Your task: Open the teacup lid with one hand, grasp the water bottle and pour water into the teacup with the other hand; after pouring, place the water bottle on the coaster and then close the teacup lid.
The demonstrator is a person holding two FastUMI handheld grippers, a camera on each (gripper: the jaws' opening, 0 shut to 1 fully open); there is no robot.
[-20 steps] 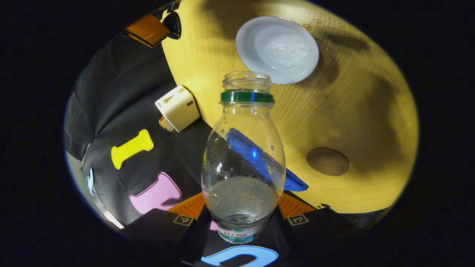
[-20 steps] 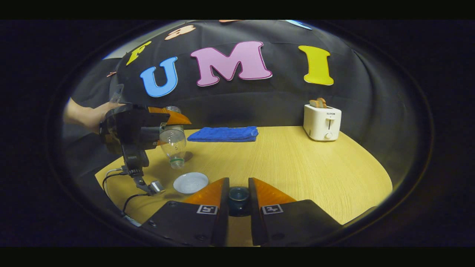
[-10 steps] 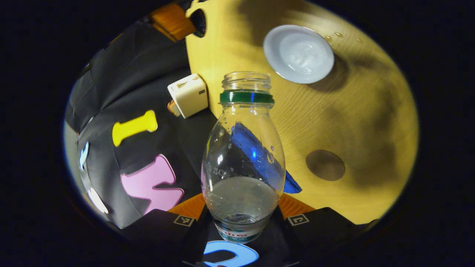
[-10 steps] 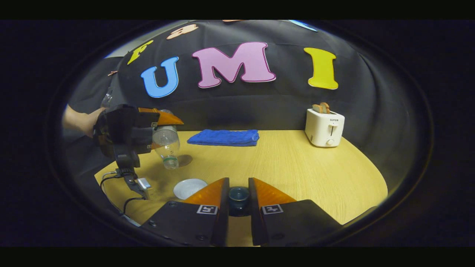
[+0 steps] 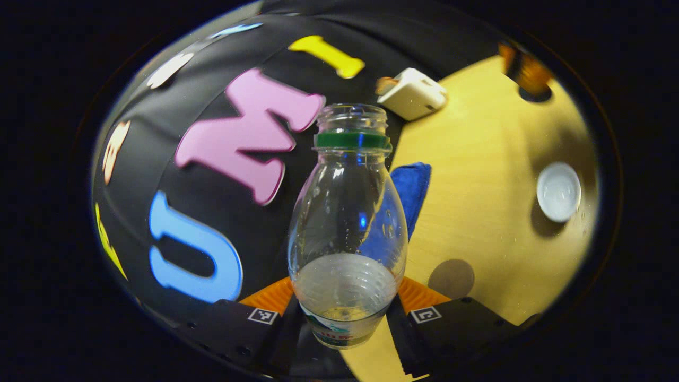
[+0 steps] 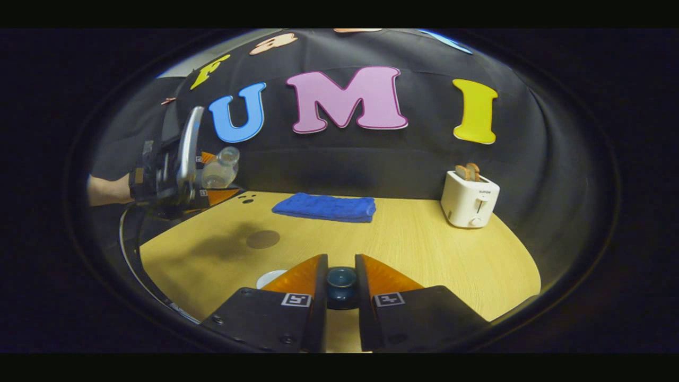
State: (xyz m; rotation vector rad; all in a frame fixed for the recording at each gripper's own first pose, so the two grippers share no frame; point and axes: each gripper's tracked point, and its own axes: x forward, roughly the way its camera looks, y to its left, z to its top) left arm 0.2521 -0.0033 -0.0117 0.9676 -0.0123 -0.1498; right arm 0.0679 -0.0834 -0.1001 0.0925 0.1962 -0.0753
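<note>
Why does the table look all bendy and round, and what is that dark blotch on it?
Left gripper view: the fisheye lens curves the table, and the wall behind the water bottle looks a bit smeared. Right gripper view: the table edge bows the same way; the soft dark blotch left of the round coaster is a shadow, lying below the left gripper, while the toaster looks sharp.

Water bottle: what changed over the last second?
The left gripper swung the water bottle from mouth-down over the teacup back to neck-up and lifted it away, above the table's far left. Unchanged: left gripper shut on the bottle, right gripper shut on the lid, coaster bare.
</note>
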